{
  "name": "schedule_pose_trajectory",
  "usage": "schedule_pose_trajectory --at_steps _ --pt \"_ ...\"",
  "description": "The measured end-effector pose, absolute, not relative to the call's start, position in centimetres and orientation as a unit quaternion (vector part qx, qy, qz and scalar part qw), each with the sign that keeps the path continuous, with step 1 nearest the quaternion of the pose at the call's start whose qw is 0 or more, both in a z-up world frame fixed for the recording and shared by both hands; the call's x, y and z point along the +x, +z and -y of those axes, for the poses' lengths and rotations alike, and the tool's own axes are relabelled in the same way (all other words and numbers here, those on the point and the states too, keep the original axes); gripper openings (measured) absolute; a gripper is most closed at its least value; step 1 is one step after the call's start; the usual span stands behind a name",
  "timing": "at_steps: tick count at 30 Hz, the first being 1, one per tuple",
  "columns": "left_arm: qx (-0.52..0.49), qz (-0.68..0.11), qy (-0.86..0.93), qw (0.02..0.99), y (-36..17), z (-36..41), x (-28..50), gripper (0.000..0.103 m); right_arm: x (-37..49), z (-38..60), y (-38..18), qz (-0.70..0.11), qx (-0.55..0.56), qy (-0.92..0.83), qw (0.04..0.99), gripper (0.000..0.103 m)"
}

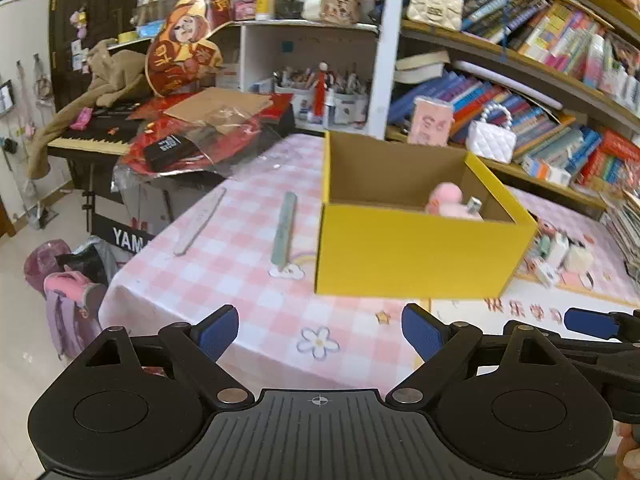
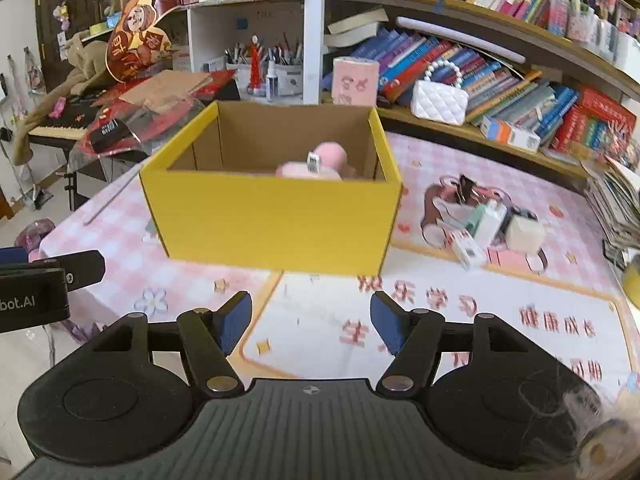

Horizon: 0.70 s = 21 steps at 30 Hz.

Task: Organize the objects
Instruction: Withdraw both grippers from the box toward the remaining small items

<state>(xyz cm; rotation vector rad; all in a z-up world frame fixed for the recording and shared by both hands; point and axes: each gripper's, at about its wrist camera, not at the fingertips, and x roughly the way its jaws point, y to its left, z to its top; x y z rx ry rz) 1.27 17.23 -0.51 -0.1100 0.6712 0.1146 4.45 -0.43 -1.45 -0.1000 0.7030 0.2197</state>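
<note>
left wrist view: a grey-green stick (image 1: 285,233) and a clear ruler (image 1: 201,221) lie on the pink checked surface (image 1: 224,280) left of the open yellow box (image 1: 412,256), which holds a pink plush (image 1: 446,198). the left gripper (image 1: 320,334) jaws stand apart, empty.

right wrist view: small white boxes (image 2: 486,228) cluster right of the yellow box. the right gripper (image 2: 310,320) jaws stand apart, empty.

A yellow box (image 2: 276,216) sits open with a pink toy (image 2: 320,162) inside. Little white boxes (image 2: 486,226) lie right of it.
</note>
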Motion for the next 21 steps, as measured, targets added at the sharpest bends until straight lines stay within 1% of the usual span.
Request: schedule_pose_trajectory --at_steps 4,6,21 --pt "-0.045 -0.338 0.037 0.939 -1.0 -16.4 0.5 0.091 2.6 1.1 -2.0 -0.349 -0.048 0.093 0.931 0.065" --pt "-0.042 -0.343 0.026 0.938 -1.2 -15.8 0.2 0.092 1.8 1.5 -2.2 -0.351 -0.047 0.082 0.931 0.068" --pt "-0.026 -0.374 -0.067 0.925 -2.4 -10.6 1.3 0.092 -0.7 7.4 -2.9 -0.381 -0.017 -0.021 0.924 0.07"
